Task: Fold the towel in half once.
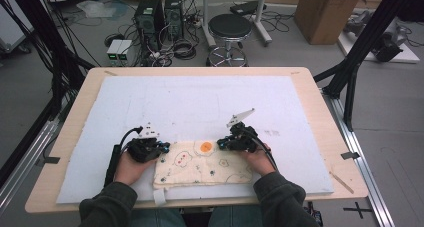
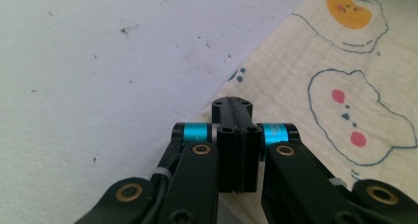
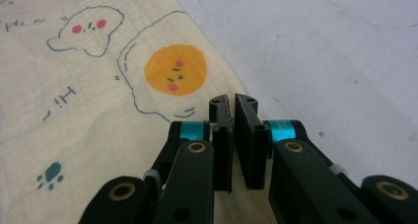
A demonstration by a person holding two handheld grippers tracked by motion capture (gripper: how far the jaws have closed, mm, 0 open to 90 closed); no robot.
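I have both grippers down at the far edge of the cream quilted cloth printed with fried-egg and paw cartoons (image 1: 202, 165), which lies folded on the pale blue foam mat (image 1: 200, 102) at the near side of the wooden desk (image 1: 320, 112). The left gripper (image 1: 161, 148) sits at the cloth's far left corner and the right gripper (image 1: 222, 144) near its far right corner, just past the orange yolk print (image 1: 205, 147).

The left gripper's jaws are pressed flat together, and the right gripper's jaws are nearly together with a thin wedge of a gap at the tips. I judge both to be pinching the cloth's edge, though I cannot see the fabric between the pads.

To do this well, I would lift both corners evenly and at one pace, keeping the edge taut between them so that the layer peels cleanly. I would check that I hold the same number of layers on each side.

The high view gives me the whole cloth, its square lie on the mat and the spacing of my hands. The left gripper view (image 2: 231, 105) shows the tips meeting right at the hem, and the right gripper view (image 3: 232, 101) shows that small gap and the yolk print close by.
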